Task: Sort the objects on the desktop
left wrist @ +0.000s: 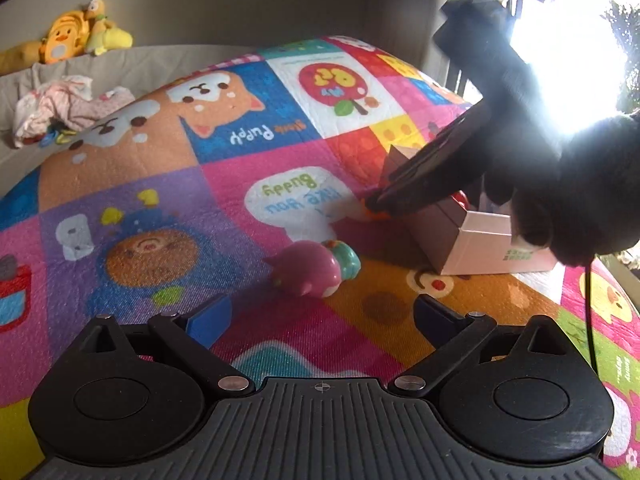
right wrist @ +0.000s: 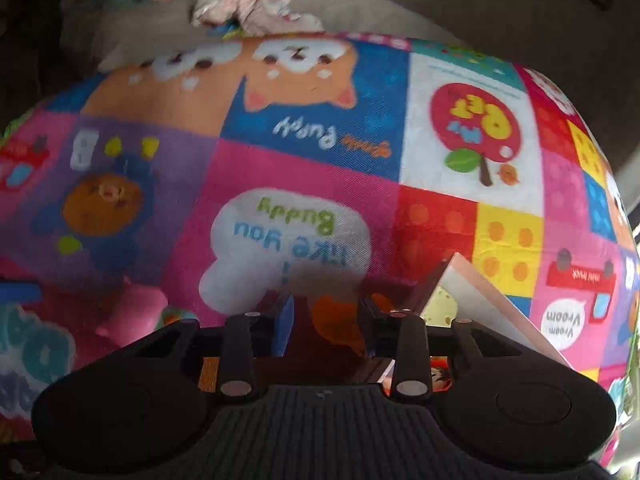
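A pink round toy (left wrist: 310, 266) with a teal toy (left wrist: 345, 258) against it lies on the colourful play mat (left wrist: 248, 184). My left gripper (left wrist: 320, 314) is open just in front of the pink toy, empty. My right gripper (right wrist: 326, 322) is closed on an orange toy (right wrist: 336, 324) and holds it beside the flap of an open cardboard box (right wrist: 480, 292). In the left wrist view the right gripper (left wrist: 376, 204) reaches over the box (left wrist: 480, 240), with the orange toy (left wrist: 370, 214) at its tips. The pink toy (right wrist: 132, 316) shows at the left in the right wrist view.
Plush toys (left wrist: 76, 36) and a heap of clothes (left wrist: 64, 104) lie on the grey couch behind the mat. A red item (left wrist: 460, 199) sits inside the box. A bright window (left wrist: 568, 52) is at the right.
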### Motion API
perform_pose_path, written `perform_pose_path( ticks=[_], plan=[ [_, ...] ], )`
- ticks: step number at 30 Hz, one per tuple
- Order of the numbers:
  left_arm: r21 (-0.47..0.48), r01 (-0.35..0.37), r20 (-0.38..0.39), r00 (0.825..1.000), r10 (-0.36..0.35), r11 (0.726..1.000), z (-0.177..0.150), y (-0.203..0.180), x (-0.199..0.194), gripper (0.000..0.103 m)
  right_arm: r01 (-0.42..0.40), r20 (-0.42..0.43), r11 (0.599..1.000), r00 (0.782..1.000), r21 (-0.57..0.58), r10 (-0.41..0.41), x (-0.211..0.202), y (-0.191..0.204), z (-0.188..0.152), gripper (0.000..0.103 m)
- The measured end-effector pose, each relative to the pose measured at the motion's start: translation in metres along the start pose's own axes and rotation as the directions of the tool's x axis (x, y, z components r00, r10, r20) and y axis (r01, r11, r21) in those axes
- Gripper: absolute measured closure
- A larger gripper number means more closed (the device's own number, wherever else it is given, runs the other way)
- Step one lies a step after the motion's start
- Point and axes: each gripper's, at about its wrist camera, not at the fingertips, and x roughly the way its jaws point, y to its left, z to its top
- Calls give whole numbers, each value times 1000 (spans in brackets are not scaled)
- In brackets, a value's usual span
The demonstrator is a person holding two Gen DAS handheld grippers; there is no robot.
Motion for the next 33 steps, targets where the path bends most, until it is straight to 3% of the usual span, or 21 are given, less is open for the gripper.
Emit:
perform_pose_path(
  ticks=[3,5,8,11,15,18,22,28,33],
  plan=[
    [-10,11,17,1000,-11,1000,-2,4,-5,2,78,-36,991,996,-106,-82,20,21,-2,70],
    [-13,22,20,1000,-22,1000,-3,6,-6,2,80,-62,989,994,-127,-89,32,26,-1,70],
    [-12,24,21,999,-24,1000,-5,8,-9,2,131,-49,975,989,-179,-142,41,32,1,74],
    [-21,16,15,1000,-16,1000,-6,11,-9,2,151,-52,973,985,-173,-162,43,30,2,93],
    [-21,11,3,1000,-11,1000,-7,11,-7,2,134,26,988,991,-77,-132,12,17,1,99],
    [-19,13,-10,1000,-14,1000,-7,9,-5,2,-10,121,997,993,77,0,-38,-5,-9,99],
    [-16,21,-29,999,-22,1000,-7,3,-2,2,-185,229,958,964,218,134,-107,-27,-45,99],
    [31,51,-53,997,-49,998,-7,-20,2,2,-156,207,935,974,318,92,-144,-36,-117,99],
    [86,63,-63,996,-58,994,-5,-42,6,2,-99,120,904,991,417,53,-118,-33,-166,98]
  ],
)
